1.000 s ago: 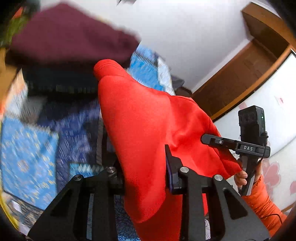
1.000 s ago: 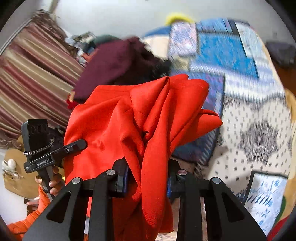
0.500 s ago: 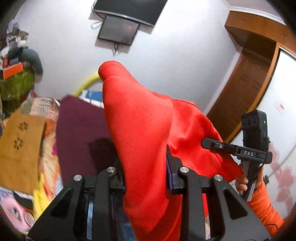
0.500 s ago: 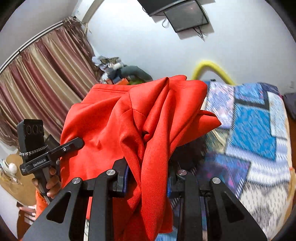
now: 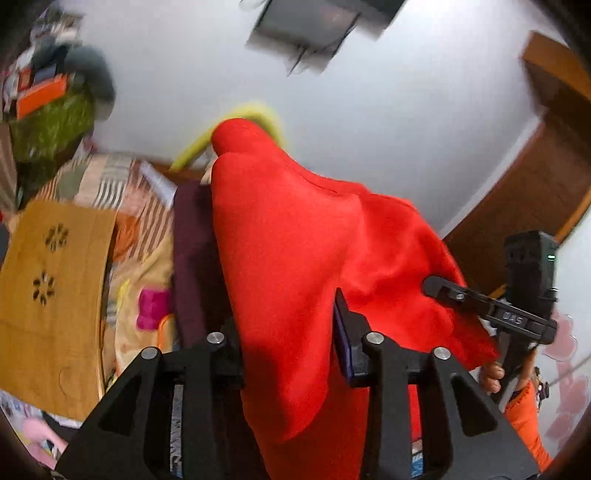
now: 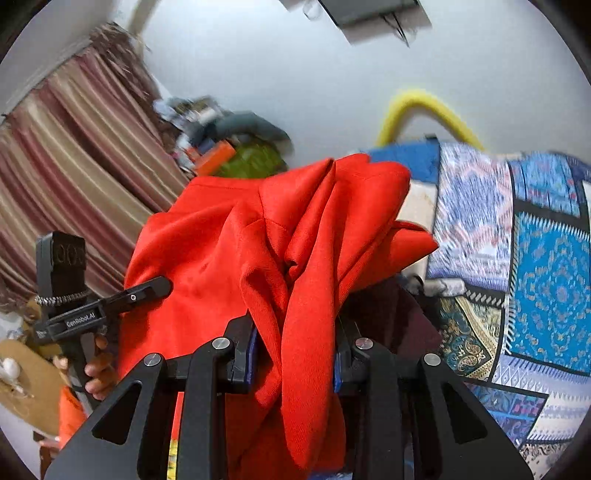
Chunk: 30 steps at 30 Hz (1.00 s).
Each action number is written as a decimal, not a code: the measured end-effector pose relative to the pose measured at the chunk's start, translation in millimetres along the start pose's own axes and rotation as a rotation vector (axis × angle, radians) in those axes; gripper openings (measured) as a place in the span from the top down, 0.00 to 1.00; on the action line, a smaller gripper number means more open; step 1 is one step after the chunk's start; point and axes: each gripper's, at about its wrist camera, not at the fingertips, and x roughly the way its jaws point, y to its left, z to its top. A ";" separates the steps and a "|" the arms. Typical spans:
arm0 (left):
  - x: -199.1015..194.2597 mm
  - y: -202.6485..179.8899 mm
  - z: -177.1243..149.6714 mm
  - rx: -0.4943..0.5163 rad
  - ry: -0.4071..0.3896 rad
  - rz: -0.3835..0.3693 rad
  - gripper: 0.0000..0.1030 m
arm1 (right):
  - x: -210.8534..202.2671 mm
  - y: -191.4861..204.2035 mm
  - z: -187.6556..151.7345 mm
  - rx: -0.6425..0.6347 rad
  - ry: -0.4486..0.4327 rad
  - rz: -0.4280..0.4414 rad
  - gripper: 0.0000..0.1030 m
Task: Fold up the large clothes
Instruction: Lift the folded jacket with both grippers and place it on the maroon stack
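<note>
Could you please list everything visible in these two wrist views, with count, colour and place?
red garment: one, bright red, held up between both grippers, bunched in folds
maroon garment: one, dark maroon, on the bed behind the red one
patchwork bedspread: one, blue and white patterned, right of the right wrist view
mustard cloth: one, mustard with dark flower motifs, left of the left wrist view
yellow hoop: one, yellow, against the white wall behind the bed
striped curtain: one, maroon and beige, left of the right wrist view
wall screen: one, dark, high on the wall
wooden door frame: one, brown, right of the left wrist view
left gripper: black, shut on the red garment
right gripper: black, shut on the red garment
</note>
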 end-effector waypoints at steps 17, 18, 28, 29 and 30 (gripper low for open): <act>-35.5 -26.0 -29.7 0.052 -0.051 0.210 0.34 | -61.0 26.6 -32.2 -0.148 -0.022 -0.245 0.54; -44.3 -29.3 -33.1 0.043 -0.056 0.218 0.34 | -71.0 32.7 -35.2 -0.157 -0.038 -0.246 0.54; -171.0 -119.8 -96.5 0.153 -0.281 0.237 0.34 | -195.5 118.2 -82.4 -0.259 -0.284 -0.223 0.54; -181.6 -127.6 -103.4 0.160 -0.303 0.229 0.34 | -209.5 128.3 -90.2 -0.274 -0.318 -0.217 0.54; -195.9 -138.7 -113.4 0.174 -0.338 0.218 0.34 | -218.5 135.1 -96.1 -0.285 -0.343 -0.216 0.54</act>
